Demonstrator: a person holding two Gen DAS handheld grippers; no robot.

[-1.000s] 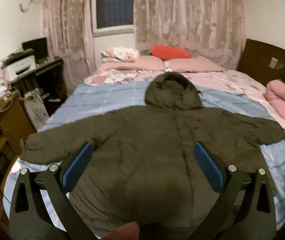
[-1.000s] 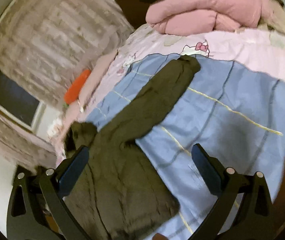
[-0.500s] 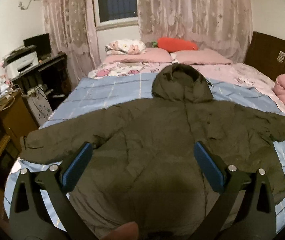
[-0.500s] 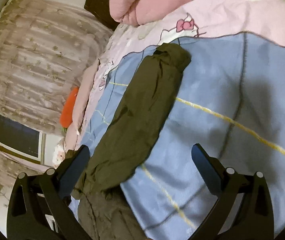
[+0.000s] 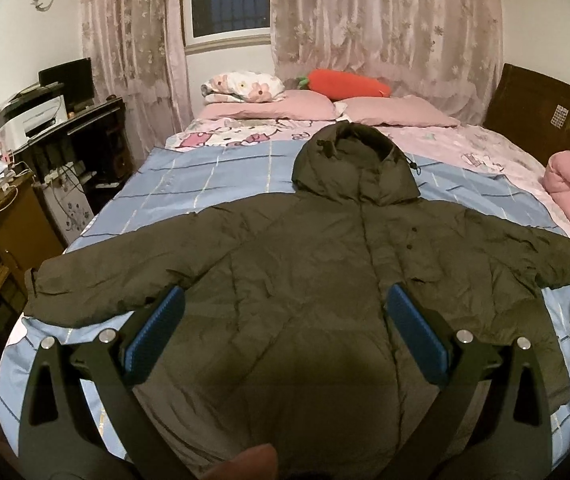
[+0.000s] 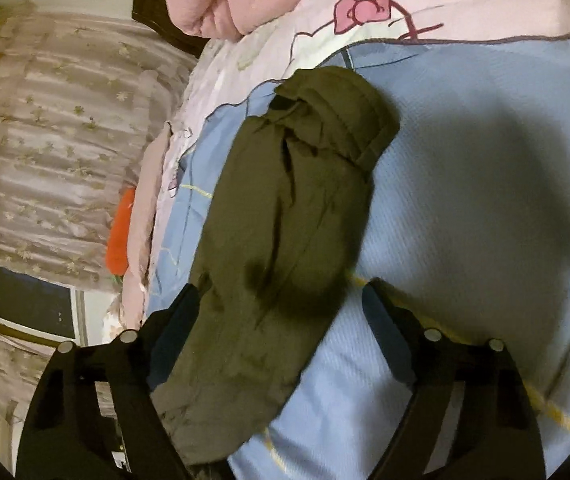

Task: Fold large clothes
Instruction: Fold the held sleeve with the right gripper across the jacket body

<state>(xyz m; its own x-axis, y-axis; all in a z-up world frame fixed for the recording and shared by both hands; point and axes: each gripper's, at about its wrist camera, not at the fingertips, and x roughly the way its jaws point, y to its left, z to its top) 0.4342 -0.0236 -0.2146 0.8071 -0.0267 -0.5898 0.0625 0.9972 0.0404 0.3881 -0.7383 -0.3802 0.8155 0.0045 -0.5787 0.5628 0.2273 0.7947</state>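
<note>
Left wrist view: the dark olive padded hooded jacket (image 5: 325, 280) lies flat across the blue checked bedspread (image 5: 213, 176), hood toward the pillow end, hem at the near edge, both sleeves stretched out toward the bed's side edges. The left gripper (image 5: 285, 332) hangs over the jacket's lower body, blue pads spread wide, gripping nothing. Over on the right wrist view, the right gripper (image 6: 281, 332) hovers above the sleeve (image 6: 285, 240), which runs lengthwise away to its cuff; jaws wide apart, nothing held.
</note>
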